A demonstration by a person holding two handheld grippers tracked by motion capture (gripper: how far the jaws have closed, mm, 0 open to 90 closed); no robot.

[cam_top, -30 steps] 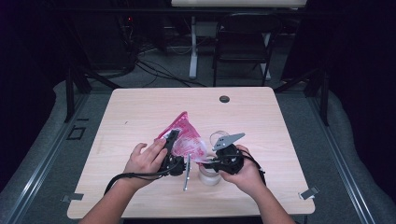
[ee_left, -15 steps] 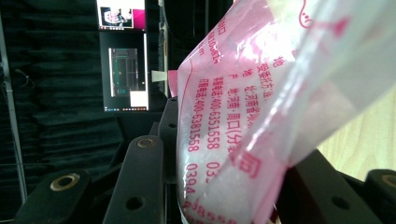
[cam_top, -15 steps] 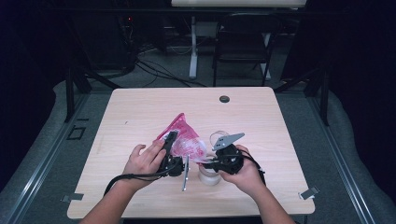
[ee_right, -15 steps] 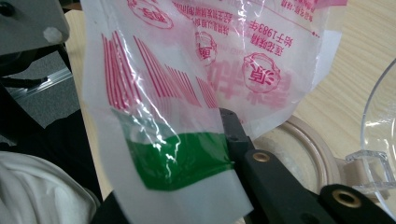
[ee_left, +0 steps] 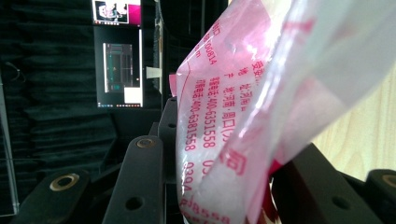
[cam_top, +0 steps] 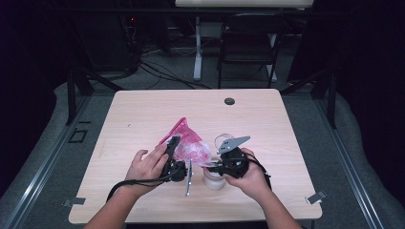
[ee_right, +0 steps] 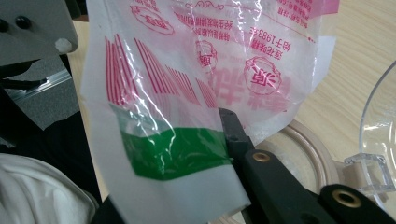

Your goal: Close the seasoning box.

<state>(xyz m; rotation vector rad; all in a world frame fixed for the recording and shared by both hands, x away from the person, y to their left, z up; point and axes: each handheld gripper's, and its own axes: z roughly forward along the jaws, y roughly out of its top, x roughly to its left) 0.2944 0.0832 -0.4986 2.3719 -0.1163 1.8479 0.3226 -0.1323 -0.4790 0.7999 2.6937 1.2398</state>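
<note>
A pink-and-clear plastic bag point(cam_top: 188, 143) with red print and white grains inside hangs tilted just above the table, held between both grippers. My left gripper point(cam_top: 174, 160) grips its left side; in the left gripper view the bag point(ee_left: 243, 116) fills the gap and both jaws press on it. My right gripper point(cam_top: 217, 165) is shut on the bag's lower edge, near a green band point(ee_right: 173, 149). Below the bag stands an open round jar point(cam_top: 213, 180), whose pale rim point(ee_right: 310, 144) lies under the bag's corner.
A clear lid point(ee_right: 378, 135) lies just right of the jar. A small black disc point(cam_top: 229, 101) sits near the table's far edge. A chair point(cam_top: 248, 52) and cables stand on the floor beyond the wooden table point(cam_top: 143, 119).
</note>
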